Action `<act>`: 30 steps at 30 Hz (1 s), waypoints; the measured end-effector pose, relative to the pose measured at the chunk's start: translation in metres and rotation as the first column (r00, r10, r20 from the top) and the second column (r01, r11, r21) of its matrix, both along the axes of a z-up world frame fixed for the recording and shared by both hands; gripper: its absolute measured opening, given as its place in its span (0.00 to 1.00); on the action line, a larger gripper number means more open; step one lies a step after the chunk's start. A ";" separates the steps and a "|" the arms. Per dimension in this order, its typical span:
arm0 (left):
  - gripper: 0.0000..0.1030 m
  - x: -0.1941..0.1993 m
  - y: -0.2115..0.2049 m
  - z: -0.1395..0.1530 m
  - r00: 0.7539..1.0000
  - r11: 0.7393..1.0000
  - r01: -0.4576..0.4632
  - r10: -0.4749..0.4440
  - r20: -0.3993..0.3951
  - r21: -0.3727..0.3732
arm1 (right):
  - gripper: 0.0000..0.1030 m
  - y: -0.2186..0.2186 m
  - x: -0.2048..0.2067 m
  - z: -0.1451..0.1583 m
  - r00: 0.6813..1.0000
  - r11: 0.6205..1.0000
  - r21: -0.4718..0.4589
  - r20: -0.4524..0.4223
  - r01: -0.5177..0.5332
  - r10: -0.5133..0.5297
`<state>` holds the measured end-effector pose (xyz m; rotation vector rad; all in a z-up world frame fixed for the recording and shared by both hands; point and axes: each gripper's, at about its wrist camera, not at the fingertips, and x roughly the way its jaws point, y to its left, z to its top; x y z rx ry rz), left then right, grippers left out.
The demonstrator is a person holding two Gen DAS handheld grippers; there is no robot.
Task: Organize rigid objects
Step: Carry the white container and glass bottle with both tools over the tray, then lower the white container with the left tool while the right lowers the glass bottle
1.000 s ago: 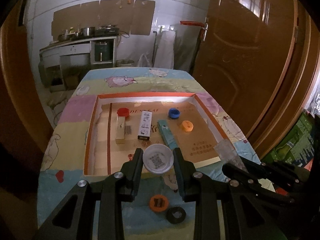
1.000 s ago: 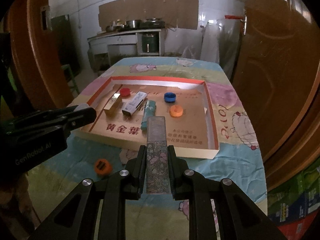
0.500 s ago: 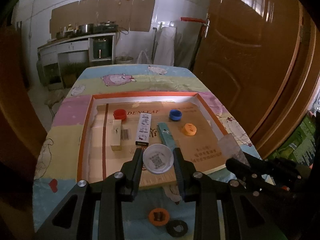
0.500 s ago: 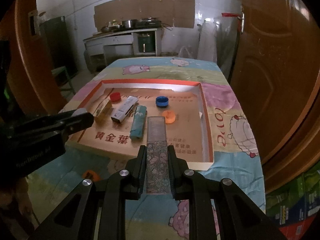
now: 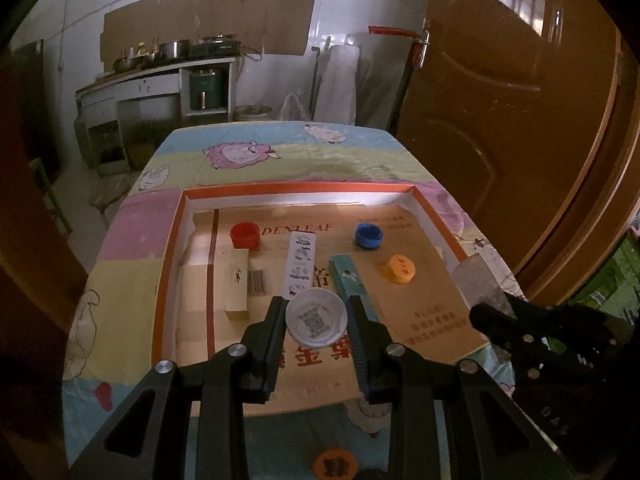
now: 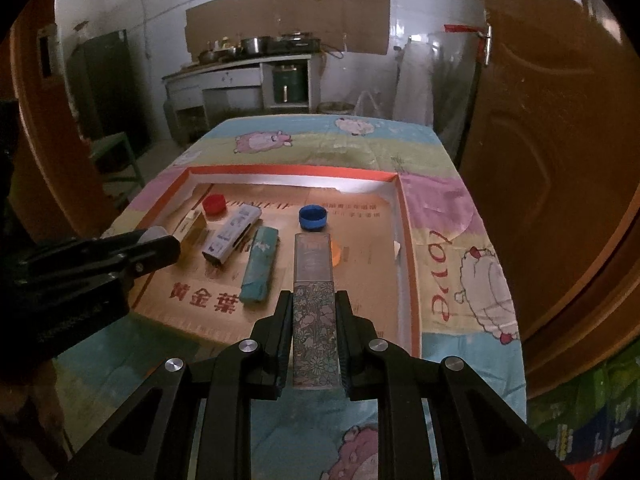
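My left gripper [image 5: 316, 312] is shut on a white round cap [image 5: 316, 317] with a QR code, held above the near part of the orange-rimmed cardboard tray [image 5: 296, 189]. My right gripper [image 6: 314, 304] is shut on a long floral-patterned box [image 6: 313, 300], held over the tray's [image 6: 408, 240] near right part. In the tray lie a red cap [image 5: 245, 234], a blue cap [image 5: 369, 235], an orange cap [image 5: 398, 269], a cream box [image 5: 236, 284], a white box [image 5: 300, 262] and a teal box [image 5: 350, 284]. The right gripper also shows in the left wrist view [image 5: 520, 332].
The tray sits on a table with a cartoon cloth [image 5: 280, 152]. An orange cap [image 5: 335, 465] lies on the cloth near my left gripper's base. A brown door [image 5: 500, 80] stands at right. A kitchen counter [image 5: 160, 80] stands behind the table.
Both grippers have moved forward over the tray with their objects still held. The loose orange cap on the cloth has slid toward the bottom edge of the left wrist view.
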<state>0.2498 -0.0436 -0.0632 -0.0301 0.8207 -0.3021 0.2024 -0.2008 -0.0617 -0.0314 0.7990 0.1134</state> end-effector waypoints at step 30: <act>0.30 0.070 0.012 -0.032 0.997 0.999 -0.049 0.050 -0.061 0.010 | 0.20 -0.017 0.062 -0.028 0.998 0.999 -0.010 -0.054 0.030 -0.031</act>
